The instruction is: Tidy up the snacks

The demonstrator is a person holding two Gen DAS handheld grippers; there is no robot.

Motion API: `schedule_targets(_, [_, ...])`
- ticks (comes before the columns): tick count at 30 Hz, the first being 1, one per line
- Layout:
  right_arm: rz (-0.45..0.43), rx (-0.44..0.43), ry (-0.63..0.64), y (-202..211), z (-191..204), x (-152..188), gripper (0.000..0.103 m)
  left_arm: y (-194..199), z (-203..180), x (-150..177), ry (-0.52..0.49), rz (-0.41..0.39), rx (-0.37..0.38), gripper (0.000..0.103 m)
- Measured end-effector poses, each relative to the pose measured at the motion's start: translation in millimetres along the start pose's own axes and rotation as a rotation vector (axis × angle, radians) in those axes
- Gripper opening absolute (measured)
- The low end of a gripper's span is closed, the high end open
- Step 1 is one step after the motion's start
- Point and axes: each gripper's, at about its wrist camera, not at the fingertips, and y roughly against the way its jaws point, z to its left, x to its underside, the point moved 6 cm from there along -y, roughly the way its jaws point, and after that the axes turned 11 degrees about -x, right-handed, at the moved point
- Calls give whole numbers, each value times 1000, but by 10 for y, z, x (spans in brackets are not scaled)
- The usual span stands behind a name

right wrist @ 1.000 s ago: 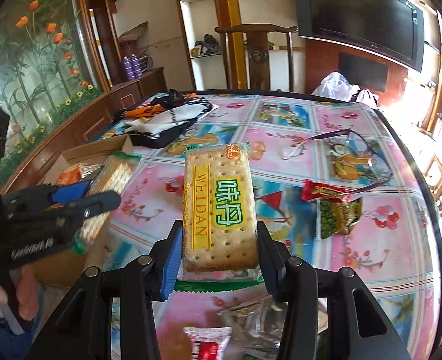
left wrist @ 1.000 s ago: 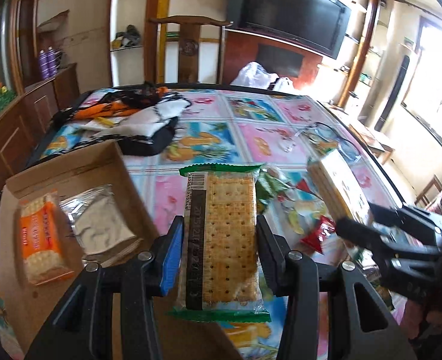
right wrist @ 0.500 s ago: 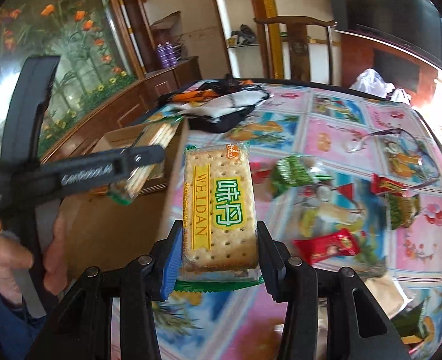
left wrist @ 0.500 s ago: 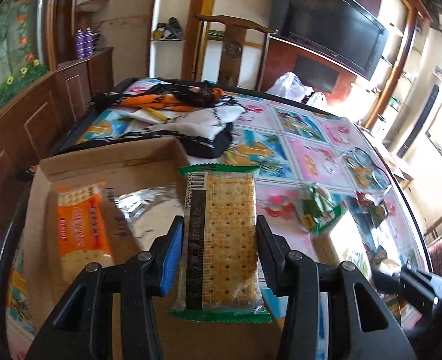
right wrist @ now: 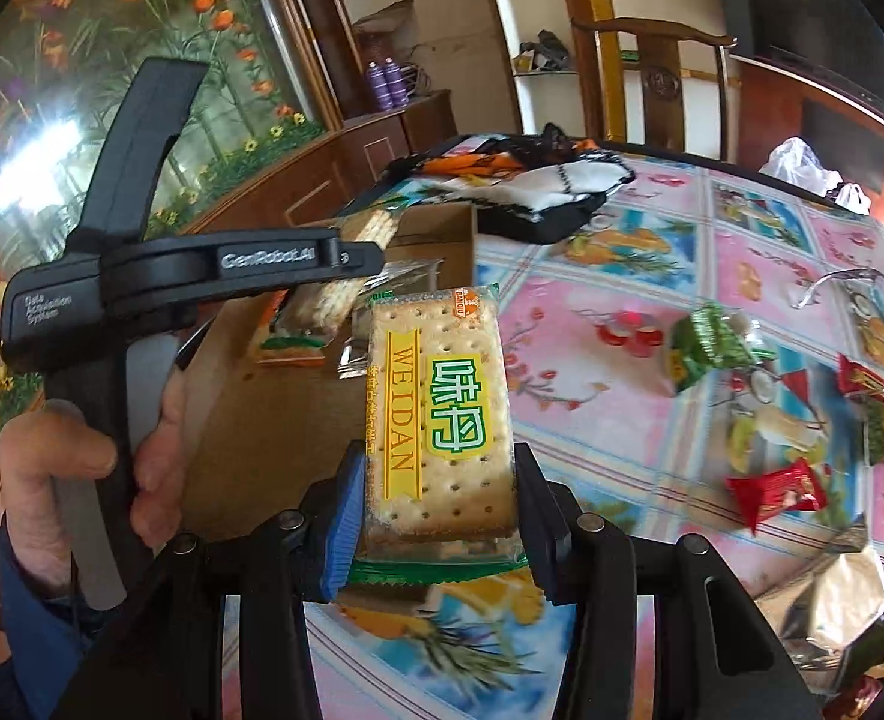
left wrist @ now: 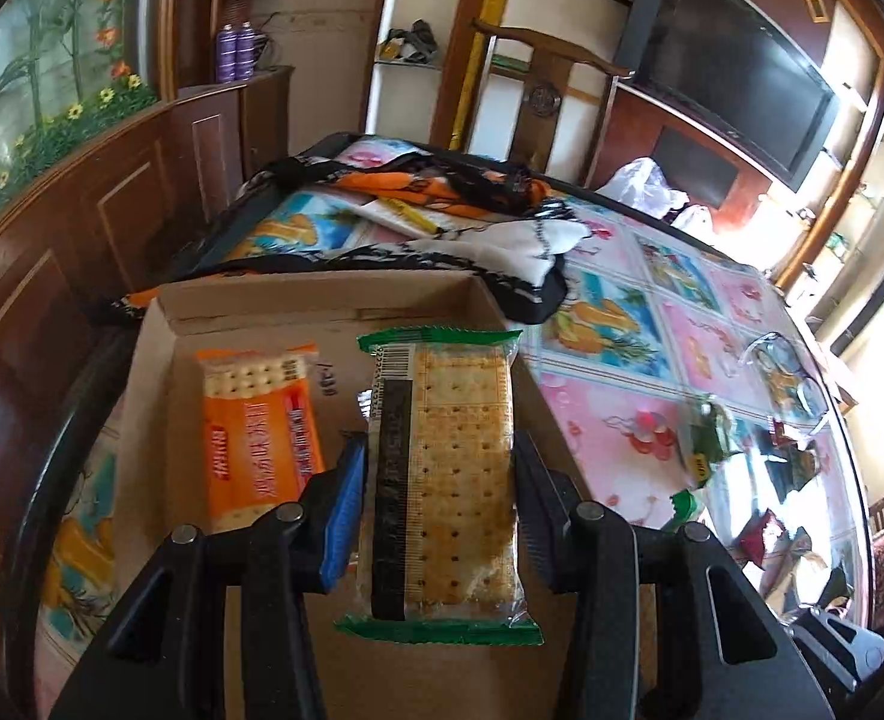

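My left gripper is shut on a green-edged cracker pack and holds it over the open cardboard box, beside an orange cracker pack lying inside. My right gripper is shut on a Weidan cracker pack, above the table just right of the box. In the right wrist view the left gripper shows over the box with its pack. Loose snacks lie on the table to the right: a green packet and a red packet.
A floral tablecloth covers the table. A black, white and orange cloth bundle lies behind the box. Glasses lie at the far right. A silver packet is in the box. A wooden chair stands behind the table.
Both grippers have swung left with their cracker packs. The left one moved from over the tablecloth to over the box; the right one moved from mid-table towards the box edge.
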Motion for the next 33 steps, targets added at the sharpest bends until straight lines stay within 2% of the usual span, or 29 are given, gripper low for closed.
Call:
schedule_targets(18, [101, -24, -3, -629, 291, -92, 50, -162, 344, 13, 66, 58, -94, 45])
schedule_targets(23, [128, -20, -23, -743, 241, -71, 50, -168, 350, 22, 67, 64, -95, 45])
schedule_targets(33, [123, -7, -40, -839, 180, -163, 50, -228, 327, 43, 62, 82, -96, 45])
